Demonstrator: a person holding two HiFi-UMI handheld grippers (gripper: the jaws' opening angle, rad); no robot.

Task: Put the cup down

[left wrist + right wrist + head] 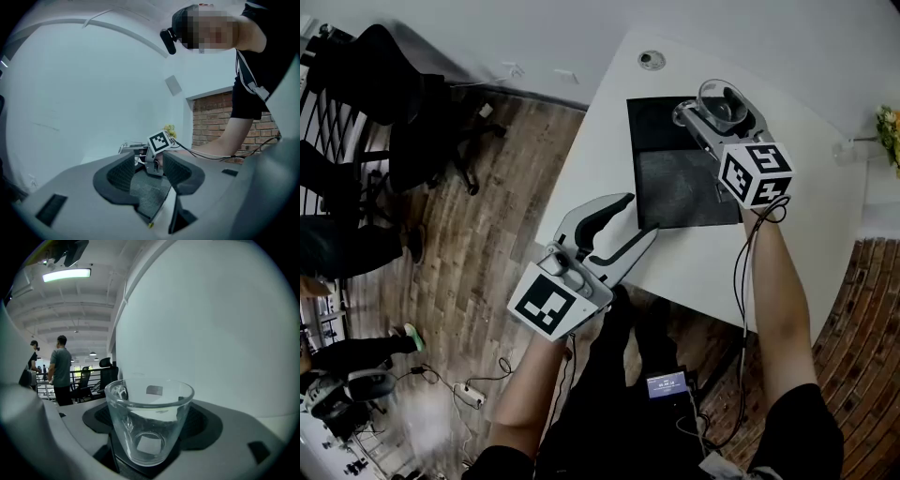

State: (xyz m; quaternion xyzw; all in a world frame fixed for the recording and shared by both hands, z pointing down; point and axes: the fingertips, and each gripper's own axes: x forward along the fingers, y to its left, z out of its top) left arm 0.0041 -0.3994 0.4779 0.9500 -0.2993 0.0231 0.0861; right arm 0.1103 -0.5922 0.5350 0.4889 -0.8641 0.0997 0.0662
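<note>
Two claws over the white desk (806, 206). Right claw (151, 414): clamps a clear glass cup (149, 437) upright between both pads, above the far edge of the black mat (675, 187); cannot tell whether touching it. Left claw (146, 171): gapes wide, grips nothing, hangs at the near desk edge beside the mat, well apart from the cup.

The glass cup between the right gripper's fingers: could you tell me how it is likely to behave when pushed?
The cup is clear, smooth glass, so it is probably rigid, slippery against the fingers, and breakable if dropped. It narrows toward its base, so a push near the rim might tip it.
</note>
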